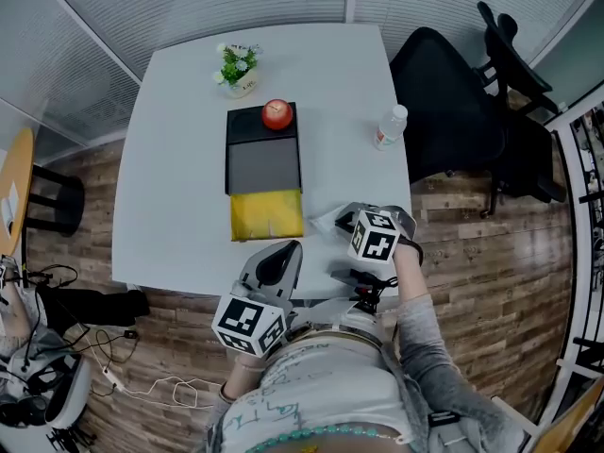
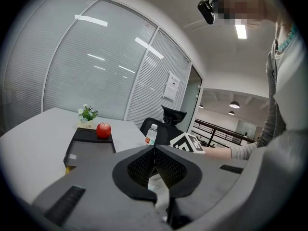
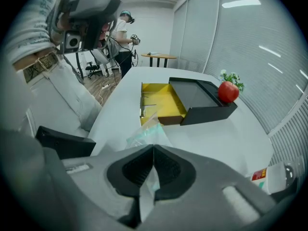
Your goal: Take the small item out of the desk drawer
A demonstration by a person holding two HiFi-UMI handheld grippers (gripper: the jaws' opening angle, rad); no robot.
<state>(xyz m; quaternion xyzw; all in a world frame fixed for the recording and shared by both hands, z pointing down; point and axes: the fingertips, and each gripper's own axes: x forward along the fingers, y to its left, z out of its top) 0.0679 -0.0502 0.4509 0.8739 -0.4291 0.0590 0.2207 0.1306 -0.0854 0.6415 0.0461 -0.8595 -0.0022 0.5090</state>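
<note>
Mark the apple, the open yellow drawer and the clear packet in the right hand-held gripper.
apple (image 1: 276,113): head view, middle of the fruit.
yellow drawer (image 1: 267,215): head view, its bare yellow floor.
clear packet (image 3: 147,131): right gripper view, the crumpled part just beyond the jaws.

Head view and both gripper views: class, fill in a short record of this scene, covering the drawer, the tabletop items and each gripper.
Drawer: yellow drawer, pulled open from black desk organiser
On organiser: red apple
Right gripper: fingers shut on clear plastic packet
Left gripper: fingers together, nothing between them
Also on table: flower pot, water bottle
</note>
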